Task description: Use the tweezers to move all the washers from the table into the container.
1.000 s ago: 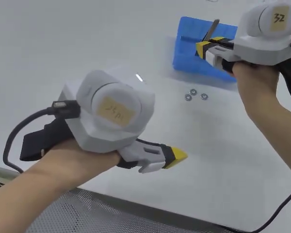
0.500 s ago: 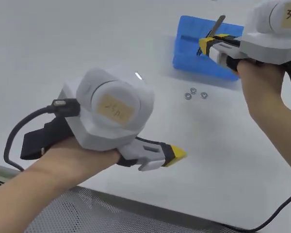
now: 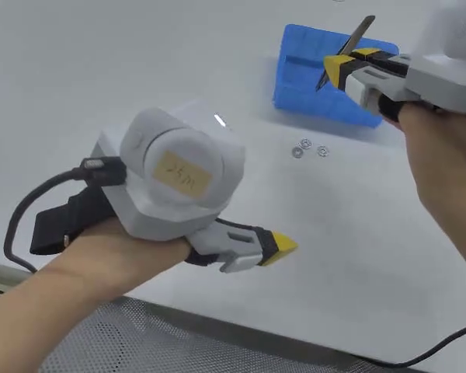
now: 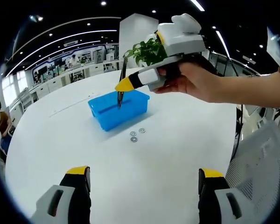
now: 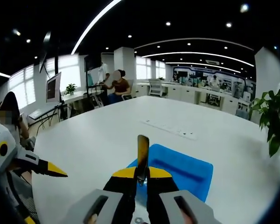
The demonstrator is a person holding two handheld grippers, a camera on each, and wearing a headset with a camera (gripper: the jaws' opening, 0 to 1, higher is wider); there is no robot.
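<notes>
1. Although the headset camera has drifted a little, the worktop itself reads as unchanged: broad, white, carrying the container and the loose washers.
2. Container: blue, open-topped, at the far side of the worktop. It sits as it did a second ago; its contents cannot be made out.
3. Left gripper: held low over the near edge, well apart from the work. Its fingers stand wide apart and hold nothing. No change from a second ago.
4. Right gripper: poised above the container, fingers closed on the tweezers. Over the last second it has lifted and drawn back toward the person, so more of the tool shows.
5. Tweezers: slim, metal, tilted, lower tip pointing down over the container in the left gripper view. Whether the tip carries a washer is too small to tell.
6. Washers: three, clustered on the worktop just beside the container's near wall, none moved. Judgement: one delivery looks finished or abandoned, and these three are yet to be collected.
</notes>
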